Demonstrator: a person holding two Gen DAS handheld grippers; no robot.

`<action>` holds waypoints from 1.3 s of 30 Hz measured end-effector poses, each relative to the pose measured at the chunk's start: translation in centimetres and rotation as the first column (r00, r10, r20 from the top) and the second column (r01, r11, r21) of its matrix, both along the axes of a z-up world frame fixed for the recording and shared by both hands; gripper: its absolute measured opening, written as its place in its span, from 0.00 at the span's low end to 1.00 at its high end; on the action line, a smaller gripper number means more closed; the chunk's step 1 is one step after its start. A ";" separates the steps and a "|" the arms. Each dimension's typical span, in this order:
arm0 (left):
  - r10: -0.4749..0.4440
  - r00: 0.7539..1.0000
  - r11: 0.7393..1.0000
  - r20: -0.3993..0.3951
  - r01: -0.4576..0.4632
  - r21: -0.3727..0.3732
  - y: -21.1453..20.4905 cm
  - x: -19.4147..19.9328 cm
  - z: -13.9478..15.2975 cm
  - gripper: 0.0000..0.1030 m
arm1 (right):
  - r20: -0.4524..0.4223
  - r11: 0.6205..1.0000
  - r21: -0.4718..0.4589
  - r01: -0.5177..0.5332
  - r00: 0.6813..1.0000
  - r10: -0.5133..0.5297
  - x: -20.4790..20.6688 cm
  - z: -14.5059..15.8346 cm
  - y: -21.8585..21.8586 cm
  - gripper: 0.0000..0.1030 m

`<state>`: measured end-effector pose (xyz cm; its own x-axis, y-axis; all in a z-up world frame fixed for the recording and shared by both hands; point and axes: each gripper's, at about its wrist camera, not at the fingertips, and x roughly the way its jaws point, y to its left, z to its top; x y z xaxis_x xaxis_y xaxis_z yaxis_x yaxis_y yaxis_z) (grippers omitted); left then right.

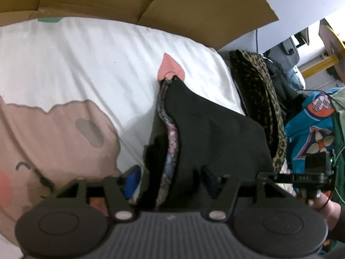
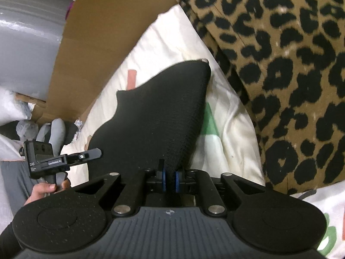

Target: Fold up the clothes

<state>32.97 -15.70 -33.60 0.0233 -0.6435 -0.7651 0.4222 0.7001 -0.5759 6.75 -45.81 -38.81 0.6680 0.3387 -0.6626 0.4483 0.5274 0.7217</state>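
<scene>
A black garment with a pink-and-blue patterned inner edge lies on the white printed bedding. It runs up between the fingers of my left gripper. Those jaws stand wide, and the blue left pad shows clear of the cloth. In the right wrist view the same black garment rises as a taut flap from my right gripper, whose blue pads are pinched on its edge. Each gripper shows at the other view's side: the right one and the left one, with a hand under each.
A leopard-print garment lies folded to the right of the black one, also in the left wrist view. Beyond it sits a teal patterned cloth. Cardboard flaps stand behind the bedding. Grey bags lie at far left.
</scene>
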 end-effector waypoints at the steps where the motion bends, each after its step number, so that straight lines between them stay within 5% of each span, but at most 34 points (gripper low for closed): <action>1: 0.006 1.000 1.000 -0.009 -0.006 -0.003 0.0 0.1 -0.3 0.67 | 0.004 1.000 0.008 -0.005 1.000 0.005 -0.1 -0.2 0.0 0.09; 5: 0.006 0.999 0.999 -0.050 -0.007 -0.032 0.1 0.5 -1.4 0.71 | 0.012 0.999 0.034 -0.011 1.000 0.010 -0.1 -1.5 0.4 0.24; 8: 0.004 0.997 0.998 -0.079 -0.008 -0.061 0.0 0.8 -1.8 0.74 | 0.028 0.997 0.072 0.011 1.000 -0.013 -0.3 -2.3 0.4 0.24; 10: -0.018 0.996 0.996 -0.093 0.010 -0.086 -0.4 0.7 -1.7 0.64 | 0.035 0.996 0.091 0.024 0.999 -0.027 -0.3 -2.6 0.4 0.24; 18: -0.043 0.995 0.992 -0.095 0.031 -0.126 -0.4 0.5 -0.8 0.52 | 0.067 0.997 0.075 -0.003 0.998 -0.002 0.2 -1.1 0.9 0.21; 29: 0.000 0.987 0.991 -0.162 -0.022 -0.130 -1.5 1.5 -3.1 0.52 | 0.048 0.985 0.140 0.104 0.993 -0.112 0.9 -3.0 0.7 0.21; 32: -0.003 0.990 0.994 -0.140 -0.012 -0.106 -1.5 1.5 -2.9 0.41 | 0.040 0.978 0.161 0.135 0.989 -0.144 0.9 -3.6 0.4 0.16; 39: -0.001 0.998 0.998 -0.068 -0.003 -0.068 -1.6 0.5 -1.3 0.33 | 0.021 0.991 0.045 0.127 0.992 -0.128 1.4 -1.7 1.5 0.07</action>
<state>33.47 -17.33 -34.94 -0.0266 -0.6937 -0.7197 0.3800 0.6589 -0.6492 8.12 -44.29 -40.51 0.7226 0.2784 -0.6327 0.4925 0.4349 0.7539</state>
